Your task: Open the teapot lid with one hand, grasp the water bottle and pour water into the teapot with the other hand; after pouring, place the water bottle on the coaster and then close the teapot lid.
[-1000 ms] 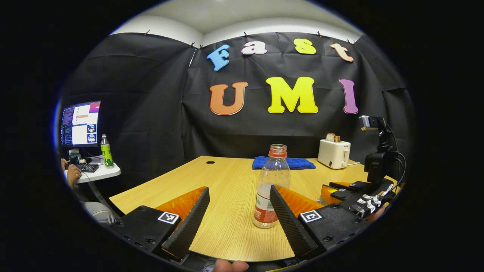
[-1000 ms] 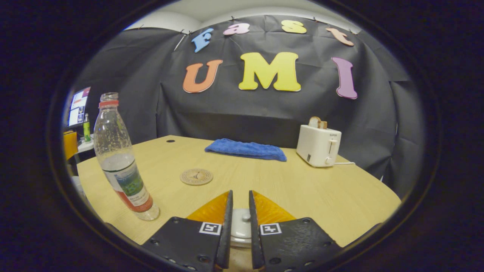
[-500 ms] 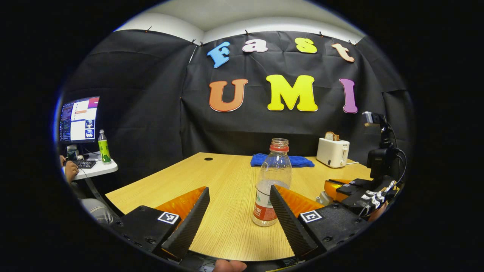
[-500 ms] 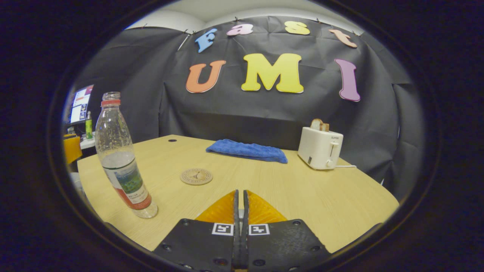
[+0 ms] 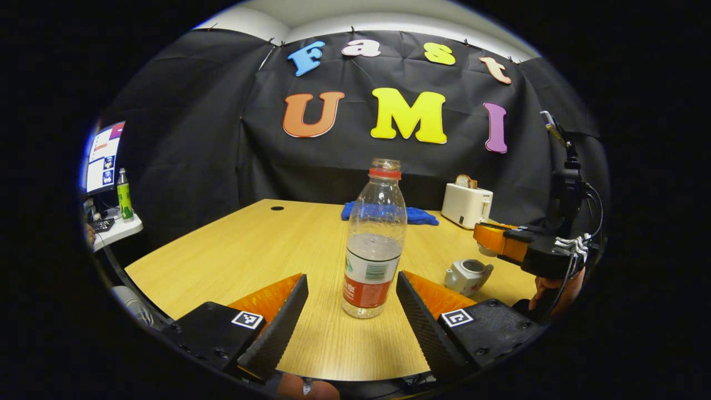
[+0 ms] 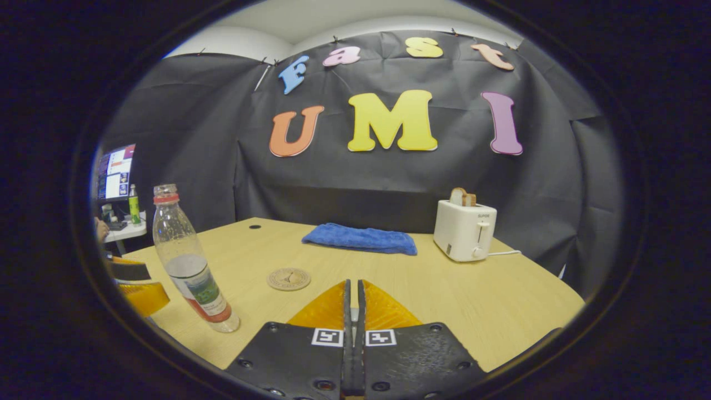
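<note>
A clear water bottle (image 5: 372, 250), uncapped and about half full, stands upright on the wooden table (image 5: 233, 250). My left gripper (image 5: 351, 280) is open, its fingertips flanking the bottle's base without touching it. To the right sits the white teapot (image 5: 468, 275), its top open. My right gripper (image 5: 489, 239) hovers above it, held by a hand. In the right gripper view my right gripper (image 6: 354, 286) is shut, with a sliver of the white lid between its fingers. The bottle (image 6: 191, 266) stands at the left, and the round coaster (image 6: 288, 279) lies bare ahead.
A blue cloth (image 6: 360, 238) and a white toaster (image 6: 465, 230) holding bread sit at the table's far side. A side table with a monitor and a green bottle (image 5: 123, 194) stands off to the left, with a person's hand there.
My right gripper closed on the lid's knob and rose, leaving the teapot open. My left gripper moved forward, so the bottle now stands between its fingertips.
</note>
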{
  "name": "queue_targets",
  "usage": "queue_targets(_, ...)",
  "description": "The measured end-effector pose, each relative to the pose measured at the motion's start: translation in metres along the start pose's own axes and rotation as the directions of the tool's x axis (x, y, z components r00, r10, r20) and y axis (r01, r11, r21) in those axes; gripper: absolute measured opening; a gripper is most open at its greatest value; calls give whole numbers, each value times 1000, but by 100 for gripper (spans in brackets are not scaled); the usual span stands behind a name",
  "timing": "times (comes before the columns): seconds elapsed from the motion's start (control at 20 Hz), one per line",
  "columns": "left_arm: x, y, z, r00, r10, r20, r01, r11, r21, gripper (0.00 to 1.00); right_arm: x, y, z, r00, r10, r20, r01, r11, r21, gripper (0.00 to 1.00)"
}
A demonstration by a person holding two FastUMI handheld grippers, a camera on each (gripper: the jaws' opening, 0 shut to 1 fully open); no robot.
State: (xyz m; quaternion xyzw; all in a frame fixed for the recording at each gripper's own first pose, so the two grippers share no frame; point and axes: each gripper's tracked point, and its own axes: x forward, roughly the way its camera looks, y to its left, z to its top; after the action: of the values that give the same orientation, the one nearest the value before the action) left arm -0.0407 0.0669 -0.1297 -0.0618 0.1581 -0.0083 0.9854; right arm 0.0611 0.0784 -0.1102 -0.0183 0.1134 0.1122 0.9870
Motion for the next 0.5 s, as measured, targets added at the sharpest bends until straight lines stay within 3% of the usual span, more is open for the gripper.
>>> queue_targets(0.5,41,-7,-20,998,-6,-59,8,999,33,100,-14,-25,0,1000,-21,-1,21,999,-34,0)
